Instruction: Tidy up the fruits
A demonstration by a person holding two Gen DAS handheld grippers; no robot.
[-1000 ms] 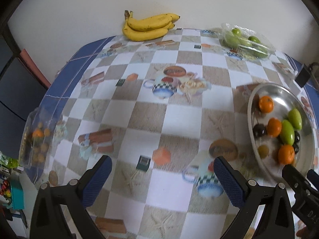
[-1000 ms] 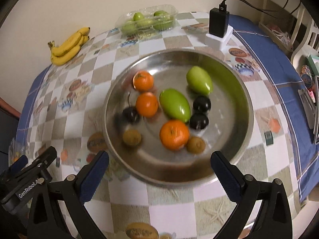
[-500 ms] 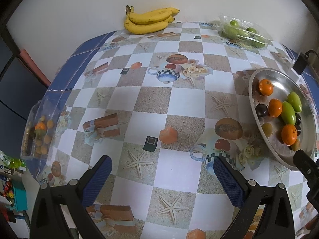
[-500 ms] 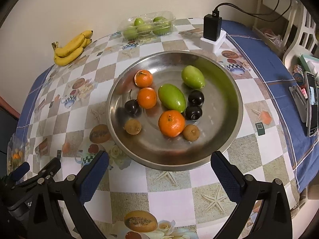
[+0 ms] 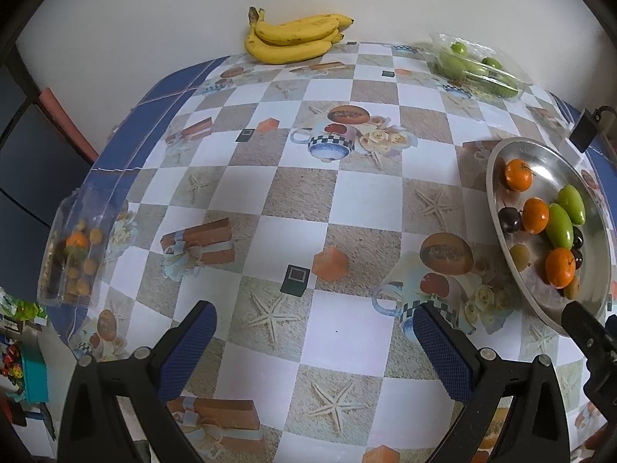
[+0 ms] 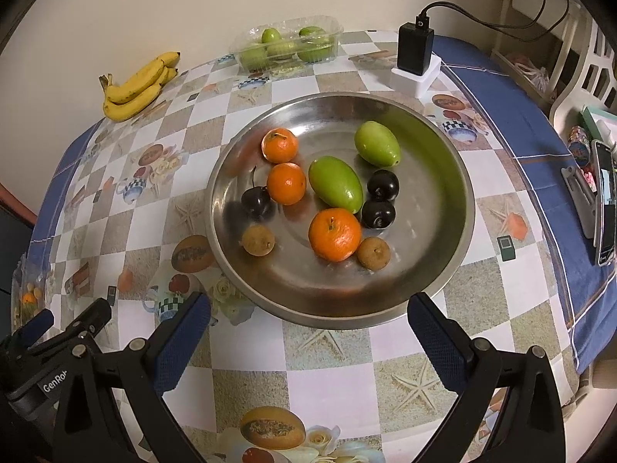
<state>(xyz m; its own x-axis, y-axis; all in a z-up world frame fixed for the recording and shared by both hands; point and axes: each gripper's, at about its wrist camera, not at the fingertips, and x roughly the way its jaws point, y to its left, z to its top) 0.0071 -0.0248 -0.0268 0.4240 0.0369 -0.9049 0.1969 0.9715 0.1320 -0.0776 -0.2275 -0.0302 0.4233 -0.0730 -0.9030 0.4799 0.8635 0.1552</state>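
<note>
Both my tongs gape wide, holding nothing.
Left gripper (image 5: 314, 341) over glossy checked tablecloth (image 5: 300, 193); right gripper (image 6: 308, 337) before the shiny round steel bowl (image 6: 443, 162); left-edge plastic box (image 5: 73, 247) contents blurred.

Metal bowl (image 6: 443, 146) on the counter (image 6: 327, 366), toward its right side, fruit inside. Bananas (image 6: 135, 87) at the far edge, left of a clear tub of fruit (image 6: 289, 44). Charger block (image 6: 415, 54) behind the bowl. Another clear tub (image 5: 73, 247) at the left edge.

soft even light, fisheye-warped edges
</note>
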